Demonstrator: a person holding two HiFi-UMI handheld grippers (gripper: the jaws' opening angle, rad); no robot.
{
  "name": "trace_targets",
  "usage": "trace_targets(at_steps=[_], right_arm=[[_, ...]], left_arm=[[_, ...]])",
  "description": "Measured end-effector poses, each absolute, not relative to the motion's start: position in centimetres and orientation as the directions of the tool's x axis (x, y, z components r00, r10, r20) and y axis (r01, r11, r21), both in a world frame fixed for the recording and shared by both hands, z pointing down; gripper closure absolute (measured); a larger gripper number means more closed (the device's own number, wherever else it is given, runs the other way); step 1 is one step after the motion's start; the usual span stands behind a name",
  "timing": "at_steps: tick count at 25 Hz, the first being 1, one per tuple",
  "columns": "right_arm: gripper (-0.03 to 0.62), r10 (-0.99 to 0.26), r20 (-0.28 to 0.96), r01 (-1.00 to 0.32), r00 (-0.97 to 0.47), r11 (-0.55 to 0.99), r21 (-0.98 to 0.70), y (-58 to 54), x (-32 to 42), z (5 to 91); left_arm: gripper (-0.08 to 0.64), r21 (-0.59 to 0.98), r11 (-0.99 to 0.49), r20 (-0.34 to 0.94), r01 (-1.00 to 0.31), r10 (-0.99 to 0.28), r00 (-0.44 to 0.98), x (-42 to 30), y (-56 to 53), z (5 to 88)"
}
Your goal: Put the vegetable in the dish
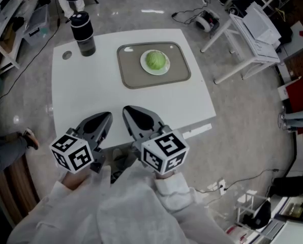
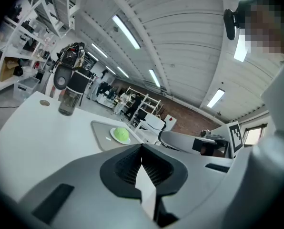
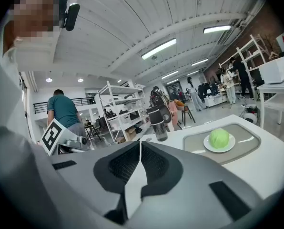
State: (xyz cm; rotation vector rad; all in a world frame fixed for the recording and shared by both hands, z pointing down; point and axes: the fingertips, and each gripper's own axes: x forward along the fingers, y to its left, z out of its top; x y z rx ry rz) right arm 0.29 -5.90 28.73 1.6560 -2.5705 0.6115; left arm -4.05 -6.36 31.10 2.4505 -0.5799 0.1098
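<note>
Both claws fully closed, nothing gripped: left gripper and right gripper with ribbed black pads tip to tip, only a thin pale wedge behind the tips. Side by side at lower centre of head view, over near edge of table. Smooth grey moulded jaw shells, marker cubes at the back.

Vegetable: round, pale green ball, on the dish, a small white round plate, upper centre of frame, well apart from both grippers. Dish on grey rounded-rectangle tray with raised rim. Dark cylindrical bottle upper left of table, black top, translucent lower body.

Leaf detail too small to resolve. Near table edge partly hidden by grippers and white sleeves.

Table white, matte. Floor pale and glossy, cables at top of frame. Shelving racks around; ribbed white ceiling with strip lights.
</note>
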Motion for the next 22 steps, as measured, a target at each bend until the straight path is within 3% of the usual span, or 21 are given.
trace_targets(at_steps=[22], right_arm=[[0.577,-0.834,0.258,-0.858,-0.487,0.403,-0.319,-5.8,2.9,30.3]], left_arm=[[0.552,0.494,-0.690,0.267,-0.528,-0.458,0.848,-0.2,-6.6,31.2]])
